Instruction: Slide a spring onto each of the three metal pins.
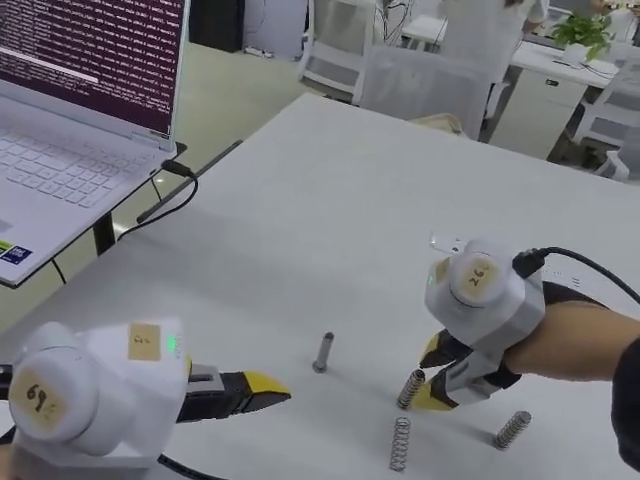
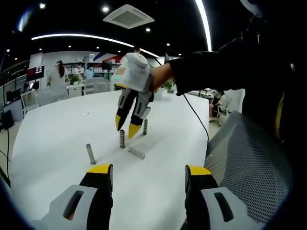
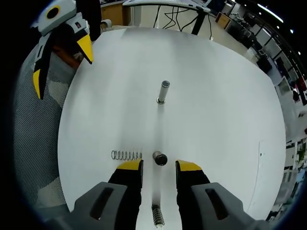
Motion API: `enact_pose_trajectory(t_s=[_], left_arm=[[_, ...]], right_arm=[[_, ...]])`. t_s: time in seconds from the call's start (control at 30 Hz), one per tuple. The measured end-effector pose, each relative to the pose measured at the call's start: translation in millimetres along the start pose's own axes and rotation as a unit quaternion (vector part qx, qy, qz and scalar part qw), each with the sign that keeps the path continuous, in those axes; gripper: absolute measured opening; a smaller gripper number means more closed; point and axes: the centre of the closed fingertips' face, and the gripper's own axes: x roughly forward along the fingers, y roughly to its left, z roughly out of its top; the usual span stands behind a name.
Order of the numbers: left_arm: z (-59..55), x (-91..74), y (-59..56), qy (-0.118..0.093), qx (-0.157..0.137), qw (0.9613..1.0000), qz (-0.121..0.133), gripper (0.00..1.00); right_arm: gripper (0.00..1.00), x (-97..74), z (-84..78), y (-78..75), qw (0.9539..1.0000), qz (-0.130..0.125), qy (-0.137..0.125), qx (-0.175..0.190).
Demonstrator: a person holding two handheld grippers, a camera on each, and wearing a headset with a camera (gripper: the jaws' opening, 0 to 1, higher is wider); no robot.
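Head view: on the white table [image 1: 330, 200], beside an open silver laptop [image 1: 70, 150], the left gripper [image 1: 262, 390] hangs low at the near left. The right gripper [image 1: 433, 378] points down at a standing coiled steel spring [image 1: 410, 388]. A bare silver metal pin [image 1: 322, 352] stands left of it, a loose steel spring [image 1: 400, 442] lies nearer, and a third spring [image 1: 512, 429] leans further right.

Left gripper view: the left gripper [image 2: 148, 170] gapes wide, empty. The right gripper [image 2: 125, 127] has its tips just above the standing spring [image 2: 122, 139].

Right gripper view: the right gripper [image 3: 159, 165] has its jaws narrowly apart, gripping nothing, and the bare pin [image 3: 163, 92] is well ahead
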Motion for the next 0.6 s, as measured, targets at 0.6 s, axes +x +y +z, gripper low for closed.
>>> enact_pose_trajectory(t_s=[0.6], left_arm=[[2.6,-4.1,-1.4,-0.002,0.000,1.0000,-0.001,0.56]], right_arm=[[0.22,-20.9,-9.1,36.7,0.9974,-0.010,-0.034,0.062]])
